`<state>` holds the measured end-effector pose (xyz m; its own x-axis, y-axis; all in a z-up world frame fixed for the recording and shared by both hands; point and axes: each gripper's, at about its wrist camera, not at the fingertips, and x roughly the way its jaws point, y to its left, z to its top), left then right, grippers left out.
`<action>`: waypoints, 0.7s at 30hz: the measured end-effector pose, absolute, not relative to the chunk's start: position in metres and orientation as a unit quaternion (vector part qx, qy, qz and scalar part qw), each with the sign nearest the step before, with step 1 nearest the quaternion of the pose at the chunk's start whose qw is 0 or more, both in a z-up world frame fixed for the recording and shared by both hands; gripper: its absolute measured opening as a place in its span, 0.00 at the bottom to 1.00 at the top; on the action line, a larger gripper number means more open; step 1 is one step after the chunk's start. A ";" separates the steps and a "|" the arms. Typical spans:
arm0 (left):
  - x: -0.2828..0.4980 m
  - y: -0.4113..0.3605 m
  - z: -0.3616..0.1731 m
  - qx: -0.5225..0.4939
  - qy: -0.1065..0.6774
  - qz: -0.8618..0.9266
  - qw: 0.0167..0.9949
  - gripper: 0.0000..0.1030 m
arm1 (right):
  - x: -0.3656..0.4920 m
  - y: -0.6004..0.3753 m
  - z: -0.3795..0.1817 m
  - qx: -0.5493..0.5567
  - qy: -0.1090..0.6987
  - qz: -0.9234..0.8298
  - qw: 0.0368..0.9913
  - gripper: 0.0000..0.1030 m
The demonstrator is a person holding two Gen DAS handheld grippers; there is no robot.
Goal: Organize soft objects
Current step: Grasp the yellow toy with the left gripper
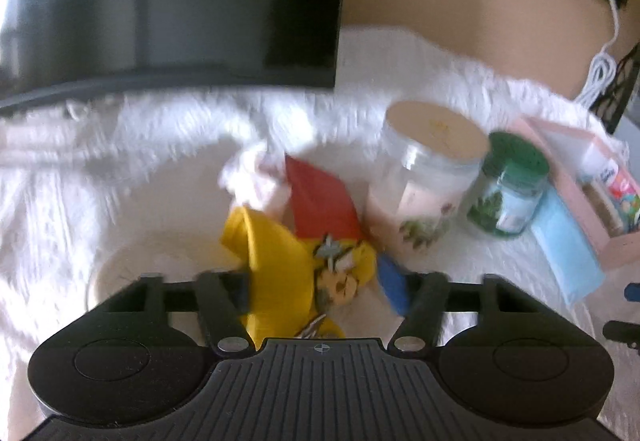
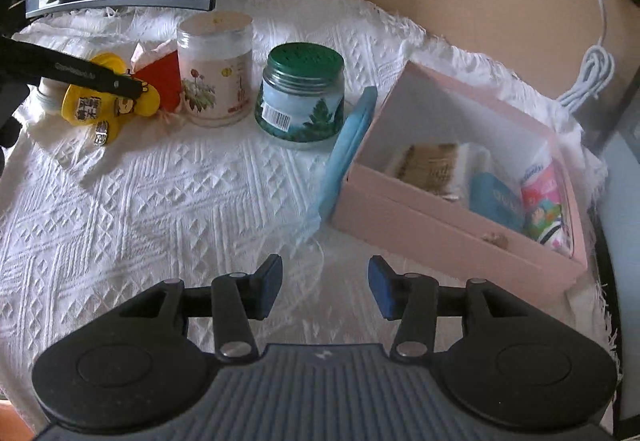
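Yellow toy [image 1: 276, 261] sits low centre in the left wrist view, between the left gripper [image 1: 316, 289] jaws; blurred, pads look pressed on it. Red cloth [image 1: 320, 201] and jar [image 1: 424, 177] just behind. Right gripper [image 2: 324, 287] jaws spread, nothing between, over the white cloth [image 2: 160, 181] on the desk. Pink box [image 2: 440, 229] at right.
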<state>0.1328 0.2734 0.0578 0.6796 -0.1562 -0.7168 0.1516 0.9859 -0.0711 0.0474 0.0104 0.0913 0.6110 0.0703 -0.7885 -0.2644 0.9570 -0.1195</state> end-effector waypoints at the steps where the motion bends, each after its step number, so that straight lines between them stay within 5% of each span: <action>1: 0.132 0.276 0.054 -0.007 0.399 -0.084 0.913 0.44 | 0.046 0.010 0.091 -0.113 0.429 0.094 0.891 0.46; 5: 0.116 0.292 0.054 -0.031 0.389 -0.096 0.915 0.20 | 0.041 0.013 0.094 -0.122 0.409 0.085 0.900 0.46; 8: 0.090 0.296 0.068 -0.054 0.361 -0.105 0.925 0.11 | 0.045 0.012 0.101 -0.105 0.397 0.084 0.908 0.46; 21: 0.013 0.275 0.075 -0.087 0.337 -0.193 0.917 0.10 | 0.087 0.033 0.083 -0.070 0.434 0.073 0.895 0.41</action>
<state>0.0128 0.2751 0.0754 0.6979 -0.4133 -0.5849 0.2964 0.9101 -0.2895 0.0875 0.0332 0.0832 0.6134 0.0697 -0.7867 -0.1907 0.9797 -0.0619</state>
